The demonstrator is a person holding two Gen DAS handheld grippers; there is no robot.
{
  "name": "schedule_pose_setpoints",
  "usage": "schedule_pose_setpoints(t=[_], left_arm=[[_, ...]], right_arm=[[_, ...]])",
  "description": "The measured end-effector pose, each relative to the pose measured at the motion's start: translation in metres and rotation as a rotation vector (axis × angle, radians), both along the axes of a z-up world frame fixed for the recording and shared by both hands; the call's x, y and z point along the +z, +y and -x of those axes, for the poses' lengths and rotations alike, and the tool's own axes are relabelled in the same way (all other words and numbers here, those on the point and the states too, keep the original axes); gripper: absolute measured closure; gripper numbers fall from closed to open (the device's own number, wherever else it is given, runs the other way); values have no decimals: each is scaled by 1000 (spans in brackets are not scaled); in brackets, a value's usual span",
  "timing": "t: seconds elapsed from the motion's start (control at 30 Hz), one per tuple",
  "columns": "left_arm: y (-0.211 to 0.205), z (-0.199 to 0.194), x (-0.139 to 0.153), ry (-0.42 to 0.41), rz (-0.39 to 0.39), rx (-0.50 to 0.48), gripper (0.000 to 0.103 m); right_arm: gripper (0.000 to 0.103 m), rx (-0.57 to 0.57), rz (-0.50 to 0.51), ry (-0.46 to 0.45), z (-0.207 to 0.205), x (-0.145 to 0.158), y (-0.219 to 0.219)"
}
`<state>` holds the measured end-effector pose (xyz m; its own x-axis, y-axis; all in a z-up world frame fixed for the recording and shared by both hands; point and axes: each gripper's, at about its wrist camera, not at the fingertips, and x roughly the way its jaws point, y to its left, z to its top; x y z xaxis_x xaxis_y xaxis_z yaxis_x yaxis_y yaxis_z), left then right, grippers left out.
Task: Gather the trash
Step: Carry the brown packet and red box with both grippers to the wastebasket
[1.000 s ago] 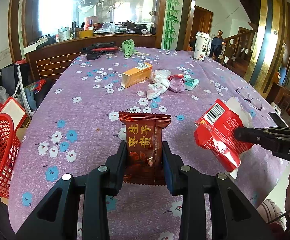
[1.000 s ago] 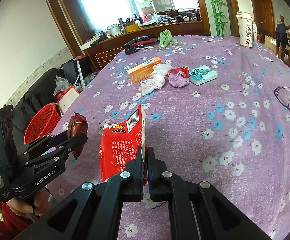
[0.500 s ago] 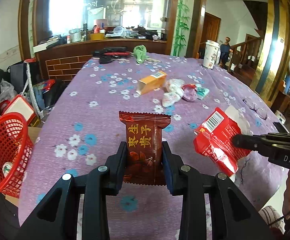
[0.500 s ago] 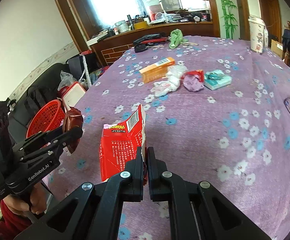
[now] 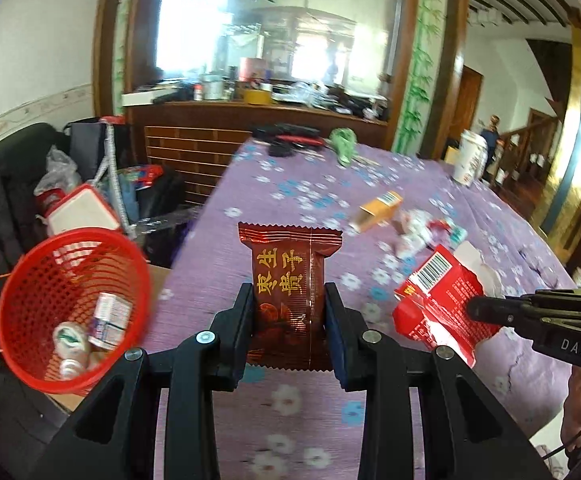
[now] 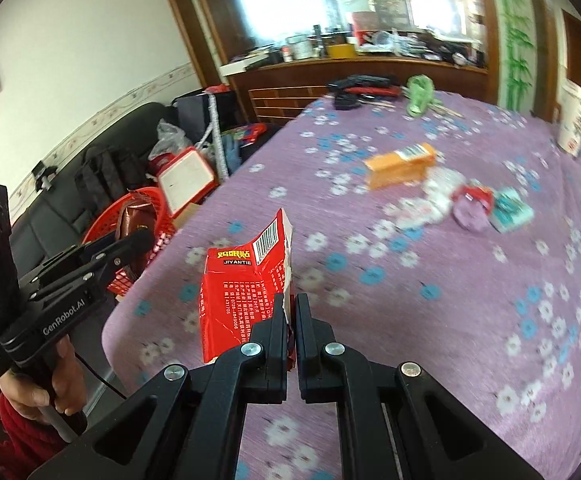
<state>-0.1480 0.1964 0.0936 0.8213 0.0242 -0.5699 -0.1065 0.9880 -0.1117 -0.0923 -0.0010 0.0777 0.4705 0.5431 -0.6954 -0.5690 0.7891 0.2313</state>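
The table (image 5: 510, 364) has slid right and the basket (image 5: 70, 312) has swung fully into the left wrist view's lower left, trash already inside: both loads look headed there. The left gripper (image 5: 289, 320) stays clamped on the brown packet (image 5: 289, 280), centre frame. The right gripper (image 6: 289, 320) stays pinched shut on the torn red box (image 6: 242, 296), centre of its view.

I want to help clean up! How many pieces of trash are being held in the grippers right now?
2. The brown snack wrapper is in the left gripper. The torn red packet is in the right gripper. Both hang over the purple table.
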Motion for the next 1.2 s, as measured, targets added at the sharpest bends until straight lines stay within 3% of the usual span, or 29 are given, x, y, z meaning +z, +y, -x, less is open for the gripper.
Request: schedule_pose_setpoints(t=[0.47,0.73,1.2], left_arm=[[100,36,9,-31,3,215,71],[155,42,-12,9,33,321,71],[189,36,-24,34,42,365,68]], right_arm=[[99,159,20,-61,0,28,107],[99,213,32,-64,-9,31,173],[97,257,76,-35,-31,5,266]])
